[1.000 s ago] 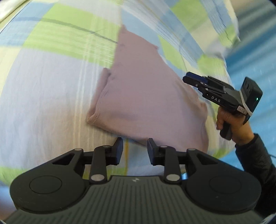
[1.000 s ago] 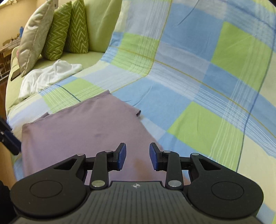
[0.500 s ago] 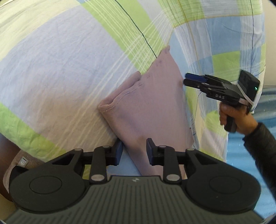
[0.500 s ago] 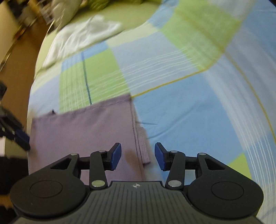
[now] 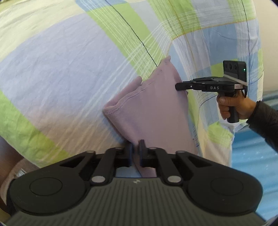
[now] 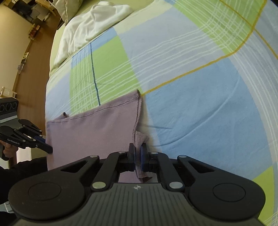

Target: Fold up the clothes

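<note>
Both tools pinching mauve garment.

Garment: near corner hidden behind left gripper body; layer count inside fold indeterminate
Right gripper: tip meets garment edge in left view, contact point not resolvable
Pillow: cut by top edge
White cloth: shape indeterminate
Shelf clutter: blurred, unidentifiable
Sleeve: cut by right edge
</note>
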The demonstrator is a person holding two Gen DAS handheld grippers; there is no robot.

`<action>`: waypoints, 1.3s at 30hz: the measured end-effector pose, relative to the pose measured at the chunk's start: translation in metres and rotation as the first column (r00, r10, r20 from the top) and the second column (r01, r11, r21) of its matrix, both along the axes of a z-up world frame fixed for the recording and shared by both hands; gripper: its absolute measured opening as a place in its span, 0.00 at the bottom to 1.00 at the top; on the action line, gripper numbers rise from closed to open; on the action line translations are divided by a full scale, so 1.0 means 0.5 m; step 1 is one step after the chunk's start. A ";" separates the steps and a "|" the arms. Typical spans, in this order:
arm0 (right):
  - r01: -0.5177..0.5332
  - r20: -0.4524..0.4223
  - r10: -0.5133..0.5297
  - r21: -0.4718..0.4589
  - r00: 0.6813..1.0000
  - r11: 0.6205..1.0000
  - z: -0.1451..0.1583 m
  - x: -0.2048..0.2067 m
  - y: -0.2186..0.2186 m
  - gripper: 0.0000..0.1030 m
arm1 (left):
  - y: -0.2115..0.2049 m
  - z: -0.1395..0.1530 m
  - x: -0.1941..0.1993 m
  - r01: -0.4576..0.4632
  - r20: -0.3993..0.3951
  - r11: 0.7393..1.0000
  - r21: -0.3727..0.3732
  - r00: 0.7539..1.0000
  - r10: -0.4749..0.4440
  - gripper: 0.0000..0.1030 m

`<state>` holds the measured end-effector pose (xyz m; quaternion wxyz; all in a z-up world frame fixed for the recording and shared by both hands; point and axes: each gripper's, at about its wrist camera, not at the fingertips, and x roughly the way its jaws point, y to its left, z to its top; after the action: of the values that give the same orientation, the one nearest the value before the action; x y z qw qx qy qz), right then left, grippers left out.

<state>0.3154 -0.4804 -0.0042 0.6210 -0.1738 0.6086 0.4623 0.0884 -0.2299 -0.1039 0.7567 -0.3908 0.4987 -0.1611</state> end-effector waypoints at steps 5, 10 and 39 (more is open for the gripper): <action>0.125 0.088 -0.133 0.092 0.987 0.988 0.123 -0.054 -0.049 0.04 | -0.007 0.115 0.031 0.142 0.133 0.988 0.060 0.980 -0.149 0.00; 0.256 0.200 -0.300 0.220 0.933 0.941 0.313 -0.103 -0.134 0.04 | -0.011 0.277 0.113 0.240 0.289 0.959 0.153 0.917 -0.275 0.00; 0.745 0.100 -0.828 0.387 0.551 0.543 0.158 -0.637 -0.449 0.04 | -0.171 0.199 0.051 0.688 0.296 0.522 0.504 0.430 -0.853 0.00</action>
<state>-0.0029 -0.7051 0.0751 0.8580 0.1562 0.4518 0.1879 0.1137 -0.3154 -0.0042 0.7473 0.0666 0.4201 -0.5105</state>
